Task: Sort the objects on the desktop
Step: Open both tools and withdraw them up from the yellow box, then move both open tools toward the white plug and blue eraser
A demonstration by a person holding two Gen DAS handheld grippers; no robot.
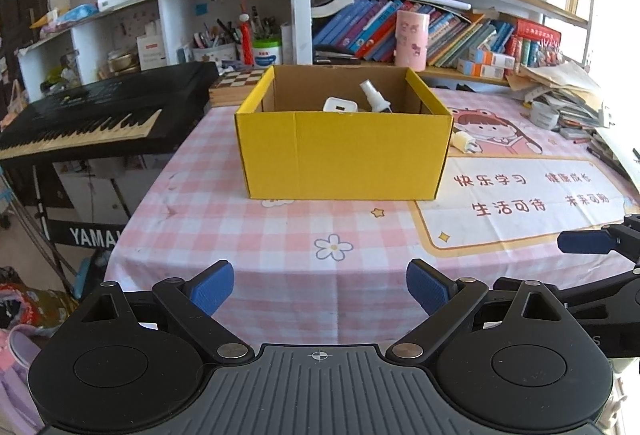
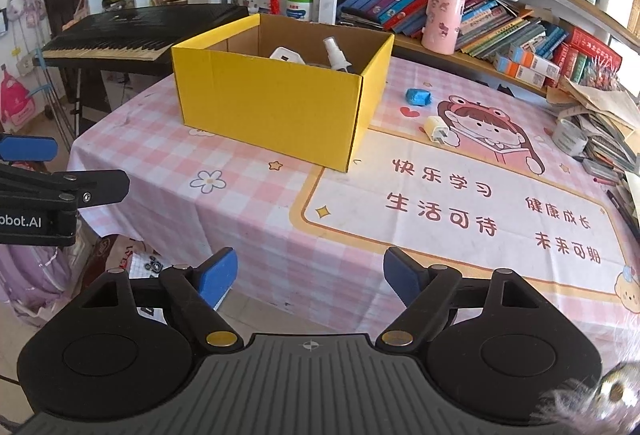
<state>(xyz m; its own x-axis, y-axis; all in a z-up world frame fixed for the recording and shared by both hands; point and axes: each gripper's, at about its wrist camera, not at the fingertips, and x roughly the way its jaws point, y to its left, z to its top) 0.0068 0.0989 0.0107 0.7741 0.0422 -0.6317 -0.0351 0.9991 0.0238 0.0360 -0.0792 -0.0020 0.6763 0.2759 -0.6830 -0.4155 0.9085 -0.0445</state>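
Blue-padded and spread wide with nothing between its jaws, the left gripper [image 1: 320, 289] hangs over the near edge of the pink-checked counter [image 1: 280, 235], angled downward toward the yellow box [image 1: 344, 151] straight ahead; a white charger [image 1: 339, 105] and a spray bottle [image 1: 374, 97] already lie inside it, seemingly sorted; a cream plug [image 1: 464, 143] peeks out just right of the box; the right gripper's finger shows at the far right edge.

From the right wrist, the right gripper [image 2: 310, 277] is likewise held wide and empty, tilted down over the counter's near edge, probably readying for the next pick; the box sits far left of centre; still loose on the counter are the cream plug [image 2: 437, 127] and a crumpled blue object [image 2: 418, 97], to the right of the box and well apart from either gripper; the left gripper's side shows at the left edge.
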